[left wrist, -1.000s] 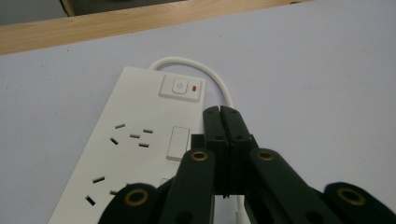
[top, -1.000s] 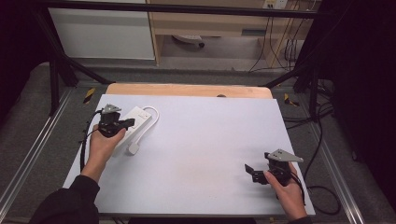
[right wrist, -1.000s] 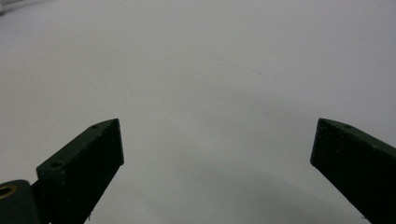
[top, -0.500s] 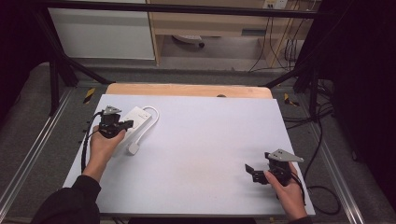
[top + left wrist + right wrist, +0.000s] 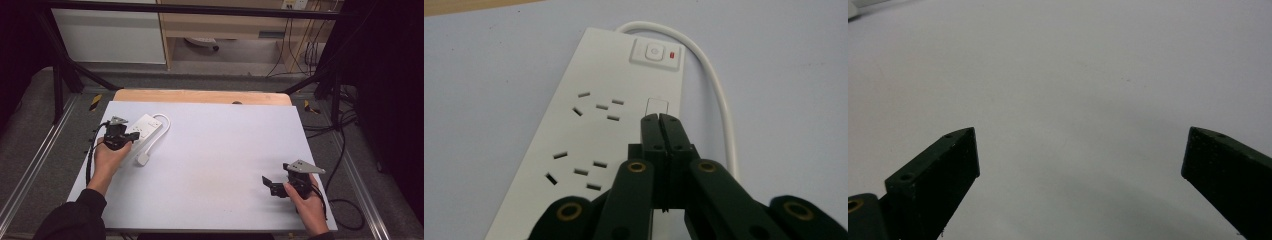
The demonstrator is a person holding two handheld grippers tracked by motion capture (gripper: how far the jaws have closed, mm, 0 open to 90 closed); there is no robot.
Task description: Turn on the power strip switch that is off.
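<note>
1. The white power strip (image 5: 589, 130) lies at the far left of the table (image 5: 220, 165), switch end away from the person, its cord (image 5: 719, 95) looping alongside and its plug (image 5: 143, 159) just near.
2. The left gripper (image 5: 660, 120), jaws pressed together and holding nothing, has crept slightly over the strip compared with a second ago; its tip now hangs near the switch (image 5: 655, 52), likely lining up a press.
3. The right gripper (image 5: 270, 184) hasn't budged; its jaws gape wide and empty, parked near right.

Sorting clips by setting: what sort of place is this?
Probably a lab or workshop recording bench: a white work table inside a black metal frame, loose cables across grey carpet, a power strip on top.
</note>
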